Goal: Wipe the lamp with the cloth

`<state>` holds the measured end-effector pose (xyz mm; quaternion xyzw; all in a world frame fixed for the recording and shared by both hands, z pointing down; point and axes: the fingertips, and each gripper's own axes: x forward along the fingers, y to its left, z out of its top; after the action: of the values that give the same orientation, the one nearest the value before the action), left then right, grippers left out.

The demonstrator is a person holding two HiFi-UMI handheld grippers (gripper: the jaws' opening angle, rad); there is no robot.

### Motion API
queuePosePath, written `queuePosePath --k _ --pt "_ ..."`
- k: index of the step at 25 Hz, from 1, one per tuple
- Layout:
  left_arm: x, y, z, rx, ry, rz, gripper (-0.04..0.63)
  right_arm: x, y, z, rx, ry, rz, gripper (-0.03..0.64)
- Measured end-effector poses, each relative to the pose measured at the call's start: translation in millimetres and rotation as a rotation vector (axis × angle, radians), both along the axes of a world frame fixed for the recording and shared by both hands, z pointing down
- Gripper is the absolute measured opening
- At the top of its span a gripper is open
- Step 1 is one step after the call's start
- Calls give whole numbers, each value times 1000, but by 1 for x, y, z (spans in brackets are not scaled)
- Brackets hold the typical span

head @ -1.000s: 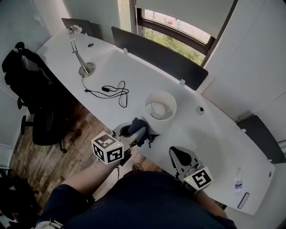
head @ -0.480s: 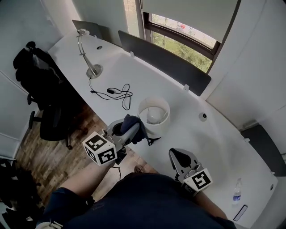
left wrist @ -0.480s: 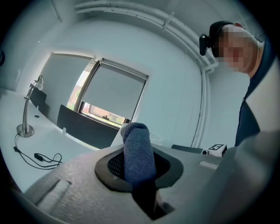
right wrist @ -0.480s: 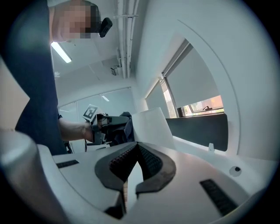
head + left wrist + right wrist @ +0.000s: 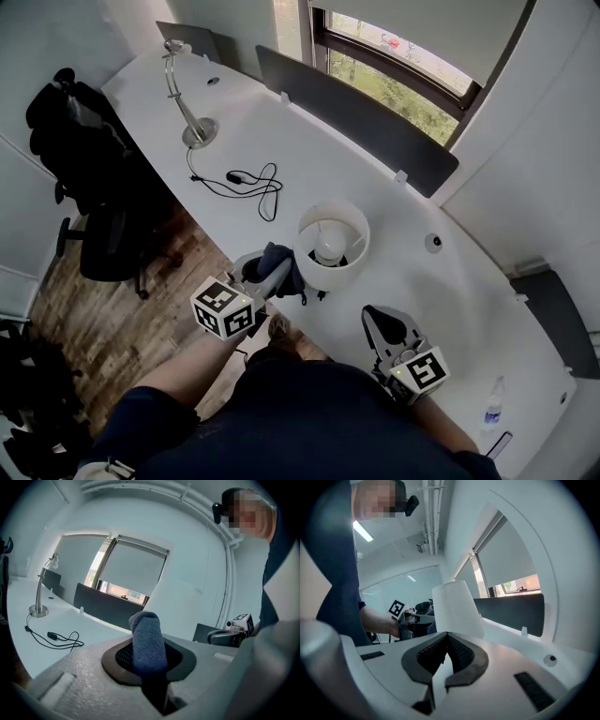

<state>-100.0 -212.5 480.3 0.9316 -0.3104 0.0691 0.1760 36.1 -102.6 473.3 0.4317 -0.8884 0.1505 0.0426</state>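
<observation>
A white table lamp with a round shade (image 5: 331, 244) stands near the white desk's (image 5: 441, 291) front edge; its bulb shows from above. My left gripper (image 5: 274, 272) is shut on a dark blue cloth (image 5: 278, 262), which hangs right against the shade's left side. In the left gripper view the cloth (image 5: 146, 630) stands up between the jaws of that gripper (image 5: 147, 645). My right gripper (image 5: 382, 317) hovers over the desk to the right of the lamp, shut with nothing in it. In the right gripper view its pads (image 5: 436, 651) meet at the tip, with the shade (image 5: 457, 609) just beyond them.
A silver desk lamp (image 5: 187, 94) stands at the desk's far left, with a black cable (image 5: 248, 183) lying beside it. A dark divider panel (image 5: 356, 108) runs along the back. A black office chair (image 5: 94, 234) sits on the wooden floor at left. A water bottle (image 5: 494, 410) is at far right.
The head view has shifted a little. My left gripper with the cloth has stayed against the shade's left side, and the right gripper has barely moved.
</observation>
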Motion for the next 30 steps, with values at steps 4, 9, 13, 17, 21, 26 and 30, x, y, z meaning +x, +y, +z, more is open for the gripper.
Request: queuePosePath --k 4,9,13,17,21,26,30 --pt "-5 -15 23 -24 -14 55 67 -6 -12 -7 1 21 72 11" --pt "-5 -34 44 -79 -36 105 67 -10 -25 -14 7 41 124 11" --pt "-1 -44 35 -77 -59 125 67 -11 -34 -20 21 34 150 11" --pt "6 -46 0 -45 -8 141 67 -9 -41 -24 31 27 161 11" --pt "13 -45 -41 3 47 154 67 -4 -47 -30 47 18 169 11" --pt "19 -44 -87 61 105 167 67 -1 -48 -37 64 7 169 11" --pt "23 -50 -105 108 121 167 67 4 -46 -40 74 7 173 11"
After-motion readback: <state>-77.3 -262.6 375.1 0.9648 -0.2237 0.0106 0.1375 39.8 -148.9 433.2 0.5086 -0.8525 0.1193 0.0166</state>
